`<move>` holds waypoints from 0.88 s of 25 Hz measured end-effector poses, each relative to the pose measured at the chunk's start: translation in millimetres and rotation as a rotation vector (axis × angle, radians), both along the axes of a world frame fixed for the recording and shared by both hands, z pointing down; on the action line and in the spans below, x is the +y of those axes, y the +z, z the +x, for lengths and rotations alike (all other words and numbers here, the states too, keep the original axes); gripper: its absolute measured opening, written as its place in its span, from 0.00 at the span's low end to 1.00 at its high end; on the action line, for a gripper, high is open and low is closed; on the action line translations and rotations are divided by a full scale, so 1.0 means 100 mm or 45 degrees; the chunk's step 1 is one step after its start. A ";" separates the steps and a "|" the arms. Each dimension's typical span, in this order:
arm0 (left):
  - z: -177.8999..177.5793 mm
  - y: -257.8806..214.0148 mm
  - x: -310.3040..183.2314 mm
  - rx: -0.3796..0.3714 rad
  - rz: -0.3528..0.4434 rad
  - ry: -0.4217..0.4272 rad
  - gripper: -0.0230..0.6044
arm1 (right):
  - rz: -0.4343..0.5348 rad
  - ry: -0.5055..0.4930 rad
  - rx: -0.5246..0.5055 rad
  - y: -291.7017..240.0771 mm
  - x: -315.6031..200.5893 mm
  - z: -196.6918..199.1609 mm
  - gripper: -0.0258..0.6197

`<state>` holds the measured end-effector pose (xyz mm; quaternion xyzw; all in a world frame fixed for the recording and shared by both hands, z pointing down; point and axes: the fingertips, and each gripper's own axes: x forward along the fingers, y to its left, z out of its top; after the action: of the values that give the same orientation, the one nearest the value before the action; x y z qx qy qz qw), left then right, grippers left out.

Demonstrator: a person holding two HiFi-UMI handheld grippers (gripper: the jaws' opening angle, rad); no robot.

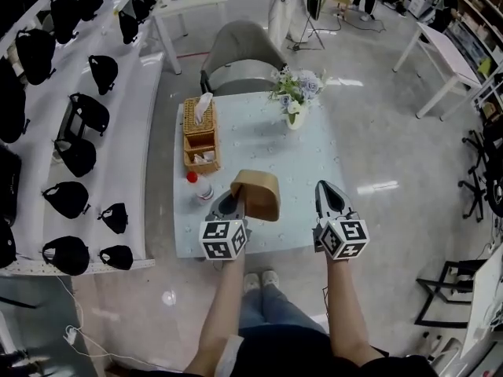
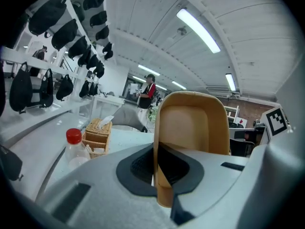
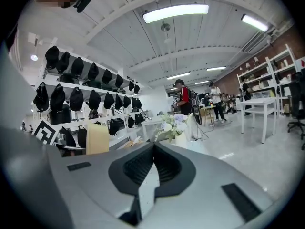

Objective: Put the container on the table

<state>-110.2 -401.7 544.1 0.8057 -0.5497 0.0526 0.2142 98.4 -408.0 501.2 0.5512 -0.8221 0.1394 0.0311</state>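
Note:
A tan, open-topped container [image 1: 258,194] hangs above the near part of the pale table [image 1: 306,163]. My left gripper [image 1: 233,203] is shut on its near wall; in the left gripper view the container [image 2: 193,132] stands upright between the closed jaws of the left gripper [image 2: 162,175]. My right gripper [image 1: 330,197] is level with it to the right, shut and holding nothing; the right gripper [image 3: 151,163] shows closed jaws in its own view, with the container [image 3: 97,138] off to its left.
On the table stand a wicker tissue basket [image 1: 200,136], a red-capped bottle [image 1: 203,188] and a vase of flowers [image 1: 297,94]. A grey chair [image 1: 242,53] sits beyond it. White shelves with black bags [image 1: 78,148] run along the left. People stand far off.

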 end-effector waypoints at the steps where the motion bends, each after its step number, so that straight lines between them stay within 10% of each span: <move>1: 0.01 0.05 -0.06 -0.003 -0.023 -0.009 0.05 | -0.008 -0.008 0.001 0.03 -0.05 -0.01 0.04; 22: 0.24 1.79 -0.87 -0.055 -0.694 -0.050 0.05 | -0.245 -0.200 -0.053 1.16 -0.63 -0.54 0.04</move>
<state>-86.0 -488.6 722.8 0.7062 -0.5351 0.2116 0.4126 44.8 -470.9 617.1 0.4766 -0.8460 0.2260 0.0776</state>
